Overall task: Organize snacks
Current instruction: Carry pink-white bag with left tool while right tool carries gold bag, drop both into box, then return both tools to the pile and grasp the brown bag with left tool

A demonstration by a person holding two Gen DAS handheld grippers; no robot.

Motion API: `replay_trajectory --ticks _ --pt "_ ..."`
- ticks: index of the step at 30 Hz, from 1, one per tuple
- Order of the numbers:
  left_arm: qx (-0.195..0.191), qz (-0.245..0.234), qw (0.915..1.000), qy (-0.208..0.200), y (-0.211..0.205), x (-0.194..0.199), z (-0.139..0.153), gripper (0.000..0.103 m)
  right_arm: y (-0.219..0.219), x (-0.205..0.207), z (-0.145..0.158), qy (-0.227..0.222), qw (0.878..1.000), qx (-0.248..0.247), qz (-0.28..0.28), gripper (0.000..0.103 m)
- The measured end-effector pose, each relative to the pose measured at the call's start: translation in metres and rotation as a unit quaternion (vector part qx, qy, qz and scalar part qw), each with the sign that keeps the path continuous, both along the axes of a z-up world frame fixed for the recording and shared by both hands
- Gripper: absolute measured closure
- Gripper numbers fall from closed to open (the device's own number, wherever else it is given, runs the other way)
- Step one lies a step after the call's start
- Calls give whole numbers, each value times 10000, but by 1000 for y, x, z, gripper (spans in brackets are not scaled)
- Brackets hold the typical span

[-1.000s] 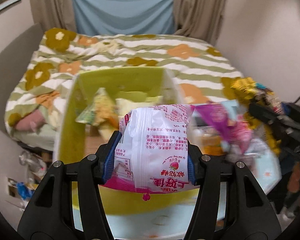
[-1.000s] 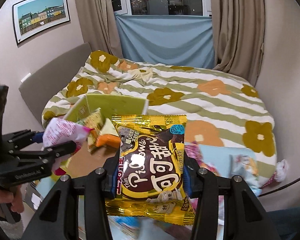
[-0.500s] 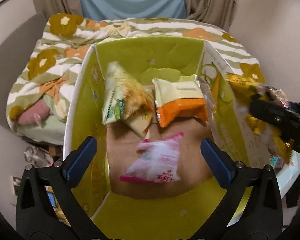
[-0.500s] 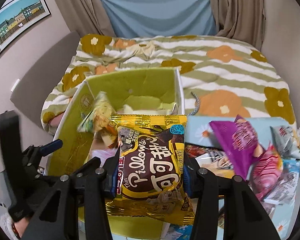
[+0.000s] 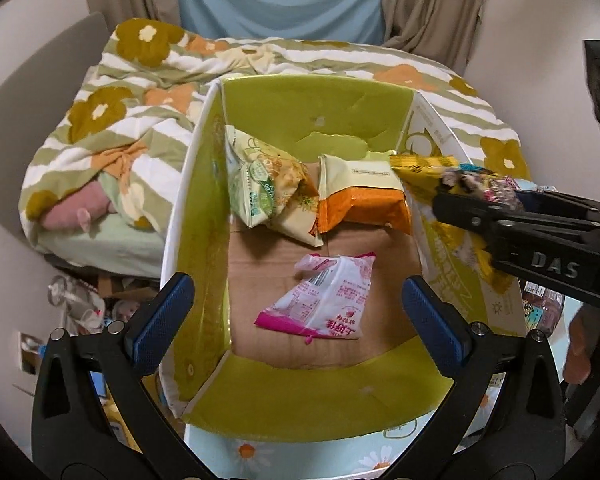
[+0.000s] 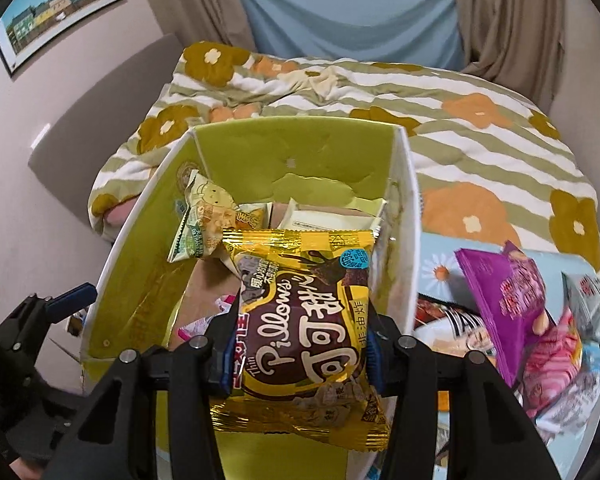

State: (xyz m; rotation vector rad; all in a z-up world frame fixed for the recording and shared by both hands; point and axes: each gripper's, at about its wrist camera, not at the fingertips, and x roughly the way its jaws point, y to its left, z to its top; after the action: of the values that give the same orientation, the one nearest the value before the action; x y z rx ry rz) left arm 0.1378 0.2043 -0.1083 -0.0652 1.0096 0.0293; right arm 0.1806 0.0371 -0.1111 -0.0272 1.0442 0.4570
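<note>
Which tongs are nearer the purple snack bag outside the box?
Right. The right tongs hold the yellow Pillows packet over the box, beside the purple snack bag; the left tongs hang open farther away.

- Box [image 5: 196, 216]: cardboard; walls matt lime-green inside, white outside; floor bare brown, matt.
- Gold pack [image 6: 304, 320]: glossy foil, crinkled edges.
- Pink pack [image 5: 324, 296]: shiny plastic film, creased.
- Grippers: matt black plastic frames; blue pads [image 5: 160, 320] look rubbery.
- Quilt [image 5: 140, 92]: soft cloth, rumpled, matt.
- Curtains [image 6: 512, 12]: matt cloth, folded.
</note>
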Motion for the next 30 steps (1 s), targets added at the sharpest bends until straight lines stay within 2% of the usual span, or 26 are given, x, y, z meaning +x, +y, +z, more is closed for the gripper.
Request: replay_trajectory --ticks 4,5,6,8,13,18,25,30 --pt "30 70 10000 37 1 1 -3 0 5 8 -11 87 9999 53 118 54" --pt "44 84 9999 61 1 1 -4 0 5 9 -12 99 9998 95 128 43" --pt "58 96 9999 87 1 1 -5 0 3 9 -13 118 9997 182 137 20" --pt "75 113 9998 110 0 -1 -6 0 -1 8 -13 113 9993 347 123 0" --pt "26 135 9998 144 -5 -5 -6 0 -9 5 -12 90 9990 428 102 0" --pt "154 122 9998 54 -11 -11 4 0 -12 -4 -5 -42 9985 527 128 0" --pt "217 -45 9996 -170 -22 -19 28 0 -24 -16 21 -293 9980 555 95 0" --pt "281 -296 9986 -345 -36 -25 45 0 -40 -29 39 -344 9987 368 -97 0"
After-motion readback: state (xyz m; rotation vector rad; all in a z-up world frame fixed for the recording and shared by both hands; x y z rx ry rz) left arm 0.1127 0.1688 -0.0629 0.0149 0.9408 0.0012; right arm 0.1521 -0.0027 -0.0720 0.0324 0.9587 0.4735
